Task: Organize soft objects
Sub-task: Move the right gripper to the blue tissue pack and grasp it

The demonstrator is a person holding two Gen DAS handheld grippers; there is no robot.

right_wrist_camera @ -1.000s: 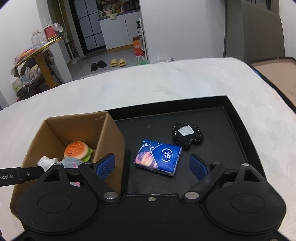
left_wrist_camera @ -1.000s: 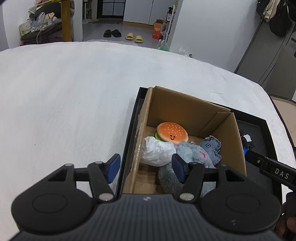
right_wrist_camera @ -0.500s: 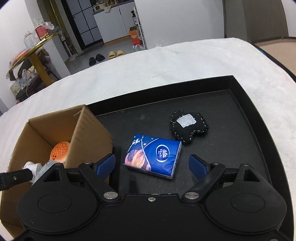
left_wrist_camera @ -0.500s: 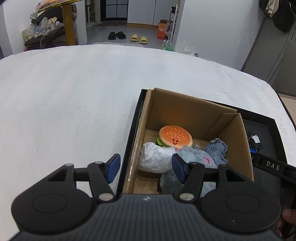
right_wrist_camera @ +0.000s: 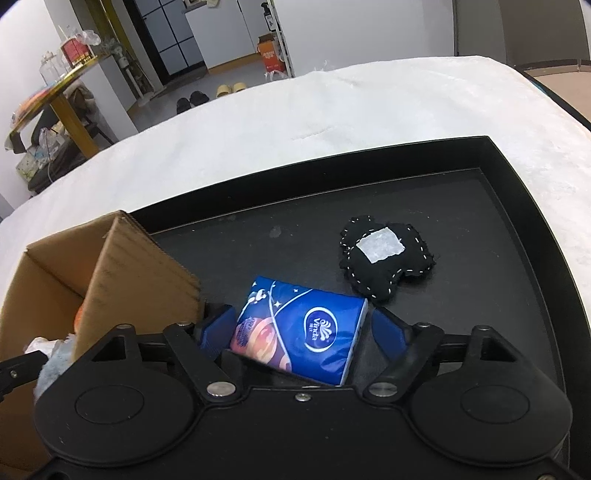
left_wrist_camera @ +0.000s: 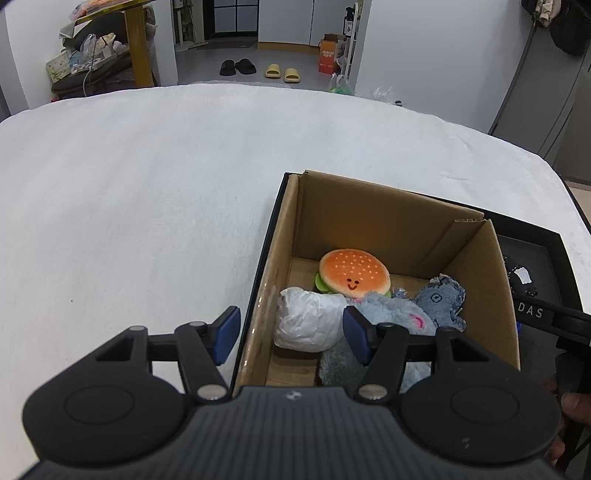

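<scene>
Two blue-padded fingers of the right gripper [right_wrist_camera: 301, 330] stand apart on either side of the blue tissue pack [right_wrist_camera: 301, 332], which lies flat on the black tray [right_wrist_camera: 517, 229] just right of the cardboard box [right_wrist_camera: 140, 269]; whether the pads touch it is unclear. A black stitched pouch [right_wrist_camera: 386, 254] lies close beyond. The left gripper [left_wrist_camera: 291, 334], fingers spread, straddles the box's left wall, above a burger plush [left_wrist_camera: 354, 273], white bag [left_wrist_camera: 310, 319] and grey plush [left_wrist_camera: 388, 314].

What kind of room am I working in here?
Most likely a lived-in home: slippers sit on the floor by a doorway, a cluttered side table stands at the left, and the white padded surface could be a bed or a covered table.
</scene>
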